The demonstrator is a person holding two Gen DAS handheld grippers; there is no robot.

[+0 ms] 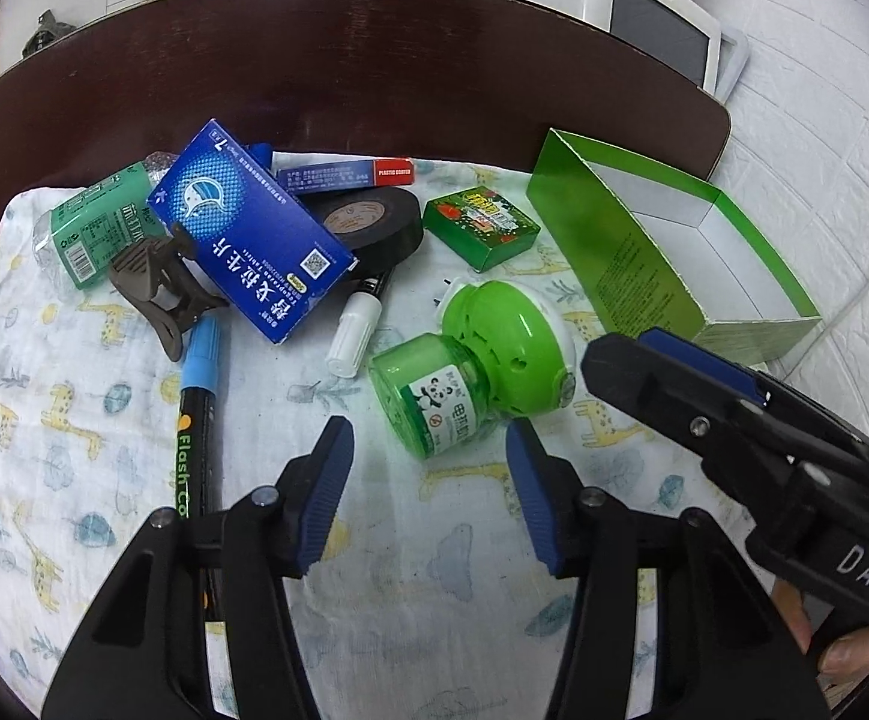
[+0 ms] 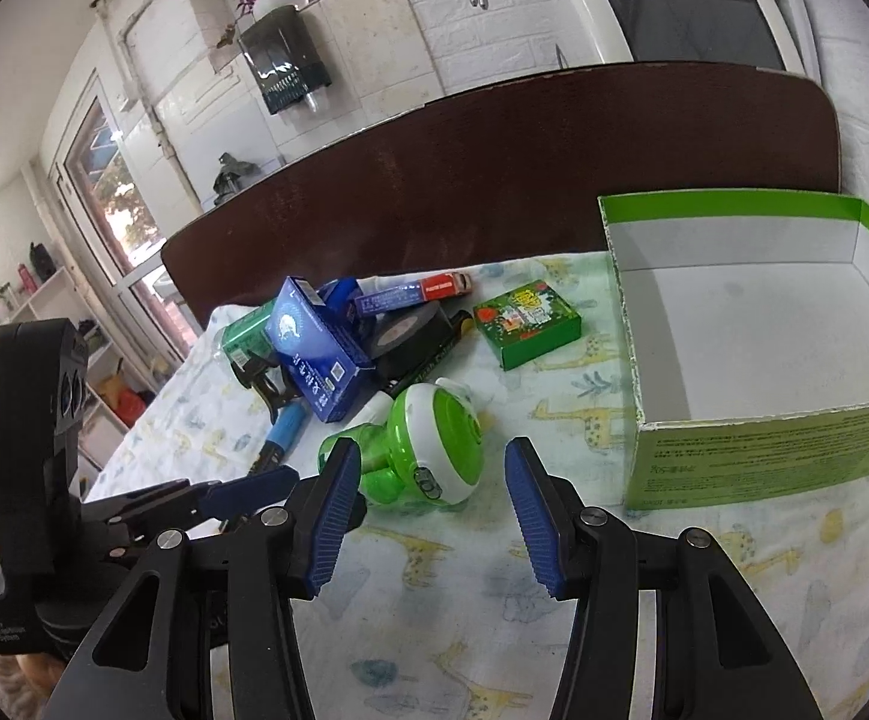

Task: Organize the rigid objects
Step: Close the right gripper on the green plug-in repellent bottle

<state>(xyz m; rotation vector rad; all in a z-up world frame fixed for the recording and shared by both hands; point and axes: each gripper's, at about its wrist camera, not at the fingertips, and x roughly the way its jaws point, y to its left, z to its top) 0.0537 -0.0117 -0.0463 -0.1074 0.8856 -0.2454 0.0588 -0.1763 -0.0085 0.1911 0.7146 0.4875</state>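
A: Mosquito repellent heater [image 1: 476, 360] lay on the giraffe cloth [image 1: 74, 420], near the green box [image 2: 764, 330], not yet grasped.

B: Both the left gripper [image 1: 428, 480] and the right gripper [image 2: 428, 498] stood parted and empty; next one needed closing around it.

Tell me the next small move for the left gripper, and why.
Probably ease the left gripper forward around the green plastic mosquito-repellent bottle. The bottle lies on its side just ahead of the open jaws, untouched, and the open green cardboard box beside it holds nothing.
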